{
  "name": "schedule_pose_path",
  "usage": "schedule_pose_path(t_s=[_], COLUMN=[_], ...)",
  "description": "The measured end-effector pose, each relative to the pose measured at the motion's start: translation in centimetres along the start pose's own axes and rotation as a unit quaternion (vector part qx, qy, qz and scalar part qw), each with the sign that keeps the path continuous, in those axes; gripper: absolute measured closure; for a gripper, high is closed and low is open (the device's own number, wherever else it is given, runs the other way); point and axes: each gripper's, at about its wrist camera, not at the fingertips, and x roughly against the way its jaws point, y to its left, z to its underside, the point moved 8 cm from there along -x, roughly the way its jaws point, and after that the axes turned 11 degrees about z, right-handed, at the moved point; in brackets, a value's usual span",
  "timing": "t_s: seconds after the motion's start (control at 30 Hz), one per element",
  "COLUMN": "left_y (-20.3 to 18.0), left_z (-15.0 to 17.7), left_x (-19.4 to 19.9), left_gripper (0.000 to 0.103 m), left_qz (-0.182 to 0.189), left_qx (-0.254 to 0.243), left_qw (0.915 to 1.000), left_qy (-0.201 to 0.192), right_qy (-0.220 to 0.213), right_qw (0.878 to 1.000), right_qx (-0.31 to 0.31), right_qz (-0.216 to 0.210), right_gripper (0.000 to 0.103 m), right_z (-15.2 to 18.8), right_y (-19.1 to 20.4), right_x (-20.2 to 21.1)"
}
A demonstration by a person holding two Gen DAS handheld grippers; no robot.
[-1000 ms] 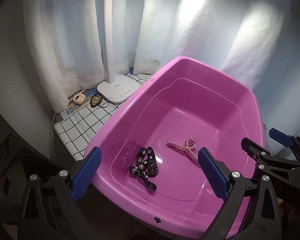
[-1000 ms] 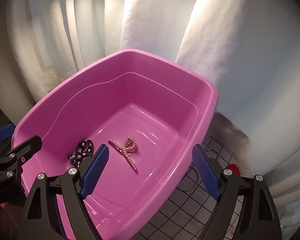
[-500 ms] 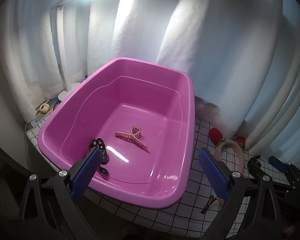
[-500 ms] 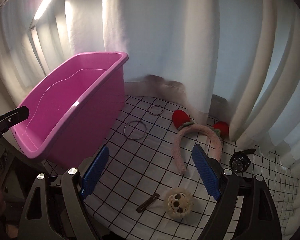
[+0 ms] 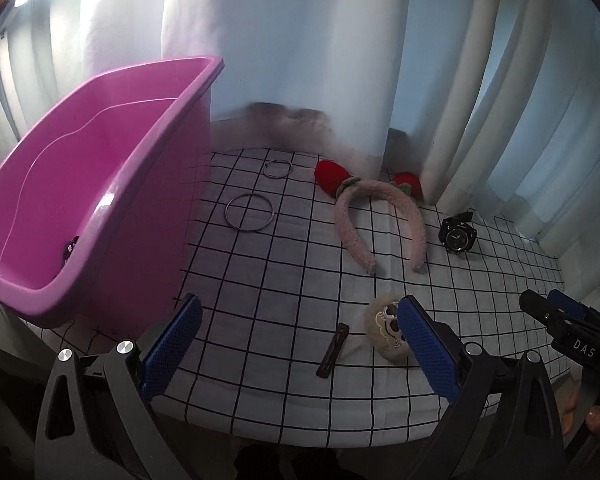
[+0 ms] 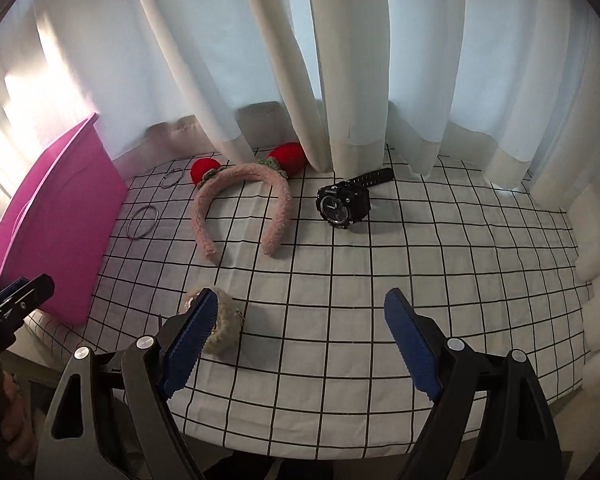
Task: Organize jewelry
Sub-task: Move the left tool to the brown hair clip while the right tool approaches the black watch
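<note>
The right gripper [image 6: 296, 340] hangs over the checked cloth [image 6: 440, 272] with its jaws spread wide and nothing between them; its left pad sits just in front of the fuzzy clip [image 6: 220, 328] without touching it. The left gripper [image 5: 300, 348] is likewise wide open and empty, poised above the flat hair clip [image 5: 333, 350] and the fuzzy one, neither of which it touches.

Most of the jewelry is out on the cloth: the headband [image 6: 240, 208] with red strawberries near the curtain [image 6: 340, 60], the watch [image 6: 342, 204] just right of it, two rings [image 5: 249, 213] beside the tub [image 5: 80, 200]. Something dark lies in the tub already, mostly hidden by the wall.

My guess is the watch is the heaviest piece, stiff and a little slick at the case; pinching across the case or the strap would hold best. The headband looks light and plush, springy, easy to take at the top of the arch. The rings are thin and lie flat, so they would be fiddly to lift. The fuzzy clip is soft and should squash under the pads.
</note>
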Motion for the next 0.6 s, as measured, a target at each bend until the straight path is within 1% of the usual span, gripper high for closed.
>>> schedule_pose_path(t_s=[0.07, 0.13, 0.37, 0.5, 0.6], left_y=[0.1, 0.5, 1.7, 1.6, 1.3], left_z=[1.5, 2.8, 5.9, 6.6, 7.0], left_x=[-1.8, -3.0, -6.5, -8.4, -9.6], left_gripper=[0.007, 0.007, 0.007, 0.007, 0.007], left_qz=[-0.006, -0.011, -0.023, -0.036, -0.038], left_qx=[-0.003, -0.004, 0.004, -0.002, -0.001], left_qw=[0.9997, 0.9993, 0.9982, 0.9974, 0.9971], left_qy=[0.023, 0.037, 0.055, 0.062, 0.065], right_qy=[0.012, 0.019, 0.027, 0.026, 0.029], right_qw=[1.000, 1.000, 0.999, 0.999, 0.999], right_qx=[0.004, 0.011, 0.008, 0.017, 0.011], right_qz=[-0.006, -0.011, -0.024, -0.015, -0.013], right_gripper=[0.021, 0.022, 0.022, 0.022, 0.022], right_z=[1.1, 1.9, 3.0, 3.1, 3.0], right_y=[0.2, 0.5, -0.1, -0.5, -1.2], right_x=[-1.1, -2.1, -5.1, -6.4, -7.5])
